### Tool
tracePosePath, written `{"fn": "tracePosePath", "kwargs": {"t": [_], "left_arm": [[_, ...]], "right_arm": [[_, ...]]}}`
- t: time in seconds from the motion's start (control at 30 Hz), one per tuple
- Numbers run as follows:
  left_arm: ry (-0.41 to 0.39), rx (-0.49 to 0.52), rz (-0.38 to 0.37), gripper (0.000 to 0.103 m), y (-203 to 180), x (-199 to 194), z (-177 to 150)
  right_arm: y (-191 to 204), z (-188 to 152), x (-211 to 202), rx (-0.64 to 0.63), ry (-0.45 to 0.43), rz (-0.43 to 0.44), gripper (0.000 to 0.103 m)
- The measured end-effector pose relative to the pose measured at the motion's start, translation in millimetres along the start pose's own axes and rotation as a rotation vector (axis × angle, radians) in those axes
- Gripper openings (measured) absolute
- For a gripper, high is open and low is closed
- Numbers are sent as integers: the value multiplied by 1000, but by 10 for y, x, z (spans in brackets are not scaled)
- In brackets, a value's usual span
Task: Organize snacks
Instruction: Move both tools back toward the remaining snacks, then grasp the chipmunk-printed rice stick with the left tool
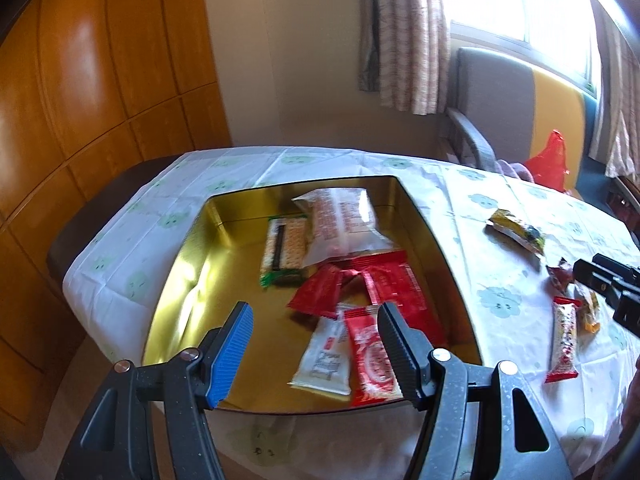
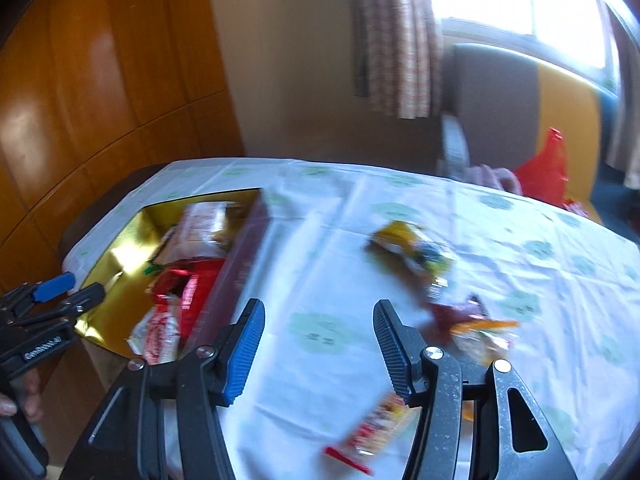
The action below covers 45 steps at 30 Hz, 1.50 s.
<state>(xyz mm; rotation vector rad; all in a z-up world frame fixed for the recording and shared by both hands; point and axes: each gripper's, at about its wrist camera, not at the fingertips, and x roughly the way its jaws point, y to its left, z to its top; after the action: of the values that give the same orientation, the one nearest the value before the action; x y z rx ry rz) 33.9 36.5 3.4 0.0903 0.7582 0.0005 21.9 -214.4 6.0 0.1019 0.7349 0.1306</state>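
Lying at the left of the cloth-covered table: gold-lined tin, holding several packets. Leaning against its far wall: large pale bag, beside a green-edged cracker pack. Spreading across the middle of the tin: red wrappers. Resting nearest the camera, side by side: white bar and red-and-white bar.

Hovering over the tin's near edge: left gripper, jaws standing wide apart, gripping nothing, the two bars showing between the fingers but lying flat on the tin floor.

Lying loose on the cloth to the right of the tin: yellow packet, dark red candy, long red-ended bar.

Hanging above bare cloth just right of the tin: right gripper, jaws partly open, clamping nothing, picture blurring. Showing low between its fingers on the cloth: the red-ended bar. Sitting beyond the table: grey-and-yellow chair, red bag.
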Motion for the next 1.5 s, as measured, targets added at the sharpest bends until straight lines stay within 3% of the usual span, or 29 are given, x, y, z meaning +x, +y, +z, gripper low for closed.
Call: {"fn": "tracePosePath", "kwargs": {"t": [0.43, 0.77, 1.1, 1.43, 1.5], "left_arm": [[-9, 170, -151, 66, -647, -49, 107], [51, 341, -373, 66, -1301, -49, 16], [115, 486, -523, 66, -2006, 58, -136], [205, 499, -551, 65, -2407, 448, -170], [237, 493, -552, 54, -2466, 560, -206]], "right_arm": [[-1209, -269, -302, 229, -24, -277, 62], [-2011, -647, -191, 377, 26, -503, 63], [-2220, -924, -16, 408, 66, -525, 67], [-2216, -934, 15, 410, 47, -493, 74], [-2217, -933, 28, 407, 47, -490, 77]]}}
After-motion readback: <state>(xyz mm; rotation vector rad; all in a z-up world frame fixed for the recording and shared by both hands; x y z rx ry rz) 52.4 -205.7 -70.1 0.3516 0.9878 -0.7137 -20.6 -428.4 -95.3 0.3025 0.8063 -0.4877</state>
